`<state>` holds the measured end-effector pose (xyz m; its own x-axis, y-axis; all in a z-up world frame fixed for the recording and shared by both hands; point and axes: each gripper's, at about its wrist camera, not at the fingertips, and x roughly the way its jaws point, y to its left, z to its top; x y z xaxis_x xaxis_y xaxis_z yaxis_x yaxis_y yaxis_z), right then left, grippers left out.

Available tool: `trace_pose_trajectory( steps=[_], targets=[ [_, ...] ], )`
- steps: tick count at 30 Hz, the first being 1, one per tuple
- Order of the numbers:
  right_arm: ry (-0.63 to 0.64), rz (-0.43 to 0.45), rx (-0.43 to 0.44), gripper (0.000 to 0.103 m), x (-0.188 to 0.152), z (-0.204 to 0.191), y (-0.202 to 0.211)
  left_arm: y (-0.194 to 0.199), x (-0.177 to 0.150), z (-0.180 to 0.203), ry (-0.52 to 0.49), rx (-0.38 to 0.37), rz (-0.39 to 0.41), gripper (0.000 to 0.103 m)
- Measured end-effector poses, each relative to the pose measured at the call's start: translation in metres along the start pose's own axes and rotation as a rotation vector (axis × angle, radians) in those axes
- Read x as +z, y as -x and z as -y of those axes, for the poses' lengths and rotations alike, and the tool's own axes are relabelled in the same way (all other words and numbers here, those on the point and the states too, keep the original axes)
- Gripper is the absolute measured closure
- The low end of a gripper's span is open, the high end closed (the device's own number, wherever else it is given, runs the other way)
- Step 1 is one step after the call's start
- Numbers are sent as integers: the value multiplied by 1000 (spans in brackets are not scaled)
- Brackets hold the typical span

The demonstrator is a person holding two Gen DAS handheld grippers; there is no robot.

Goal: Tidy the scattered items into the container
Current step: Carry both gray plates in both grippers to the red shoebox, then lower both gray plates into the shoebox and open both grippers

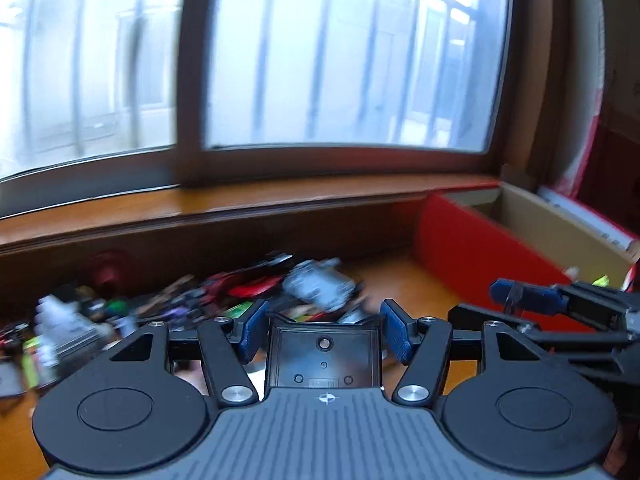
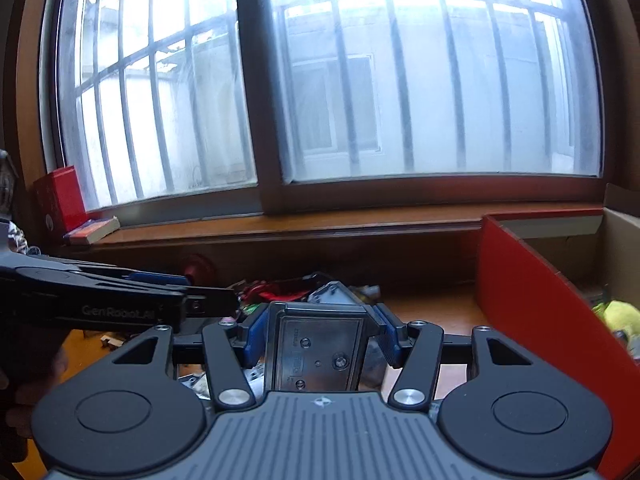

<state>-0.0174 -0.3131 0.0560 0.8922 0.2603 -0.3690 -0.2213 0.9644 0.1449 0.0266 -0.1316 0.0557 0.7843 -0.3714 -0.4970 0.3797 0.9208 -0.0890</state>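
Note:
A pile of scattered small items [image 1: 248, 296] lies on the wooden table under the window; it also shows in the right wrist view [image 2: 304, 288]. The red cardboard box [image 1: 472, 248] stands at the right, open-topped, with a yellow-green item [image 2: 620, 316] inside. My left gripper [image 1: 323, 330] is open, its blue pads apart, with the pile just ahead. My right gripper [image 2: 320, 334] is open and empty above the pile, left of the box [image 2: 532, 304]. The right gripper also shows at the right of the left wrist view [image 1: 532, 296].
A wooden window sill [image 2: 320, 224] runs behind the table, with a red box [image 2: 60, 196] and a book [image 2: 94, 230] at its left end. A red round object [image 2: 198, 268] sits against the back wall. The left gripper's body [image 2: 120, 300] crosses the left side.

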Motion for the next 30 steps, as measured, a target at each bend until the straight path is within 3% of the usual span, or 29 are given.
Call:
trace_pose_trajectory(
  steps=[11, 18, 30],
  targets=[
    [-27, 74, 1, 46, 30, 95, 45, -49, 48, 97, -34, -96, 56, 43],
    [-55, 92, 0, 46, 39, 151, 60, -76, 68, 153, -70, -120, 76, 43],
    [-144, 103, -119, 46, 32, 235, 66, -137, 92, 228, -143, -201, 35, 43]
  ],
)
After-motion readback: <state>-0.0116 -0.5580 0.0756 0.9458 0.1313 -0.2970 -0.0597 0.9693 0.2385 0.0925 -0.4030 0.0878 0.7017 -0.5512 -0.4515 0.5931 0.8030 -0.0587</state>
